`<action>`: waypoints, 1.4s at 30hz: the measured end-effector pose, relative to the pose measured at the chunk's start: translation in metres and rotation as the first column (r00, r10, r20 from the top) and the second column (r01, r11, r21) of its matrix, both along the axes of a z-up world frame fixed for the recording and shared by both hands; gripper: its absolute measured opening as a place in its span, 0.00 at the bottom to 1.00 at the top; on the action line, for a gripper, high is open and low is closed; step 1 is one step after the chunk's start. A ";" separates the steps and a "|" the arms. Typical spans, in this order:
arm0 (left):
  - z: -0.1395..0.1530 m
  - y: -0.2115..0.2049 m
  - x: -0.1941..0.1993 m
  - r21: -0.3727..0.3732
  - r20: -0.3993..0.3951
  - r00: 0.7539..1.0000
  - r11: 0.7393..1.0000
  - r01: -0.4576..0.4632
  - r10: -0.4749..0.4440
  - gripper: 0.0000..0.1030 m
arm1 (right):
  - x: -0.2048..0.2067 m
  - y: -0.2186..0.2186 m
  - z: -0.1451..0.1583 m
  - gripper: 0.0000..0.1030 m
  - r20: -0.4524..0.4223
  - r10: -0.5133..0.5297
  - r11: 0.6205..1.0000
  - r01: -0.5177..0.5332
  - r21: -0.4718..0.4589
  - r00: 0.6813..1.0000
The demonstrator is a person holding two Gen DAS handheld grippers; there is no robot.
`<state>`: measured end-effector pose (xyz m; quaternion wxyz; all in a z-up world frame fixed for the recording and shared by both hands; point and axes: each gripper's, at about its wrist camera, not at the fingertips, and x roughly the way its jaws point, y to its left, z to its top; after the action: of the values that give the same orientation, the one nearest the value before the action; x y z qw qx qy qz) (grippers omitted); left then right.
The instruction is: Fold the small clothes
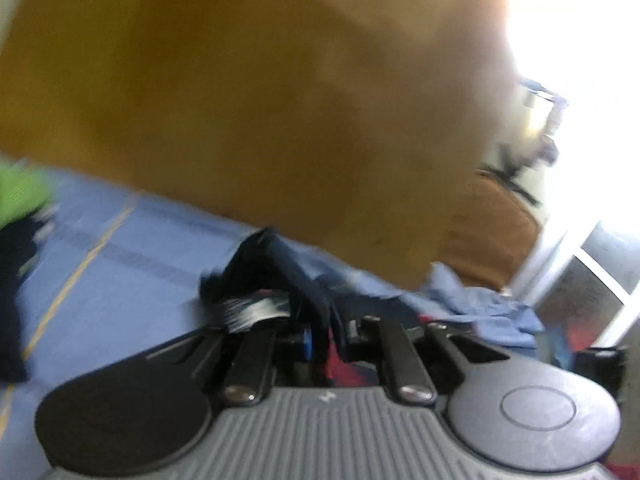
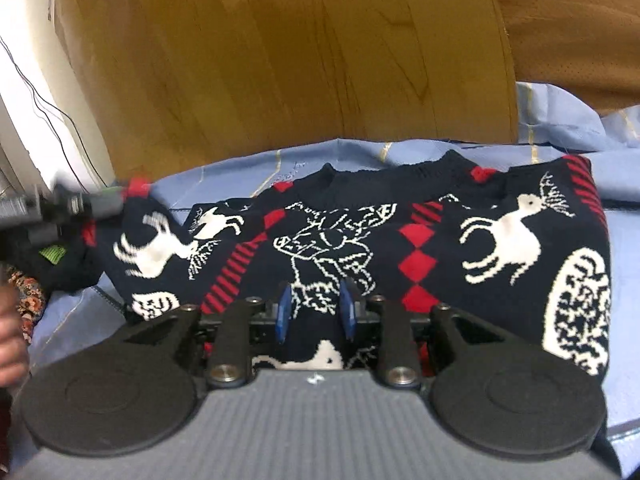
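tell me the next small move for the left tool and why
Probably carry the pinched sleeve inward across the sweater. The left tool looks shut on dark knit, lifted off the blue sheet, while the right tool sits open over the flat body.

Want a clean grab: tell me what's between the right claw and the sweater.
Nothing visible. The right claw is open directly over the sweater, which lies flat on the blue sheet.

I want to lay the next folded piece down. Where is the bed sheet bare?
Bare sheet lies right of the sweater, and a strip between its collar and the wooden headboard. Crowded at the sweater's left sleeve, where the left gripper is.
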<state>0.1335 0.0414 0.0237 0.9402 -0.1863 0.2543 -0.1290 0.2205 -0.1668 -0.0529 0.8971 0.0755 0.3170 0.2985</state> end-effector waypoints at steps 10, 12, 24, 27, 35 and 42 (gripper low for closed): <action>0.007 -0.130 0.026 0.206 0.021 0.945 0.927 0.314 -0.325 0.54 | 0.008 -0.085 -0.014 0.28 -0.113 -0.167 0.916 0.197 0.349 0.979; 0.005 -0.114 0.026 0.185 0.022 0.961 0.946 0.267 -0.276 0.58 | 0.008 -0.100 -0.016 0.29 -0.141 -0.198 0.882 0.239 0.405 0.970; -0.056 -0.056 0.069 -0.060 -0.265 0.952 0.988 0.145 -0.156 0.59 | 0.013 -0.134 -0.025 0.39 -0.266 -0.214 0.768 0.330 0.549 0.940; -0.069 -0.065 0.070 -0.027 -0.285 0.944 0.986 0.165 -0.166 0.52 | 0.013 -0.126 -0.019 0.45 -0.222 -0.207 0.809 0.294 0.509 0.953; -0.047 -0.072 0.043 0.173 -0.039 0.997 0.982 0.072 -0.066 0.11 | -0.006 -0.094 0.003 0.12 0.024 -0.286 0.910 0.264 0.318 0.958; -0.074 -0.107 0.049 0.381 -0.099 0.994 0.921 0.083 -0.048 0.23 | 0.013 -0.073 -0.006 0.12 0.008 -0.343 0.935 0.340 0.099 0.939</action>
<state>0.1824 -0.0652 -0.0505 0.9415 0.0046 0.3219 -0.0997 0.2336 -0.2402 -0.0591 0.9345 0.1687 0.2732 0.1540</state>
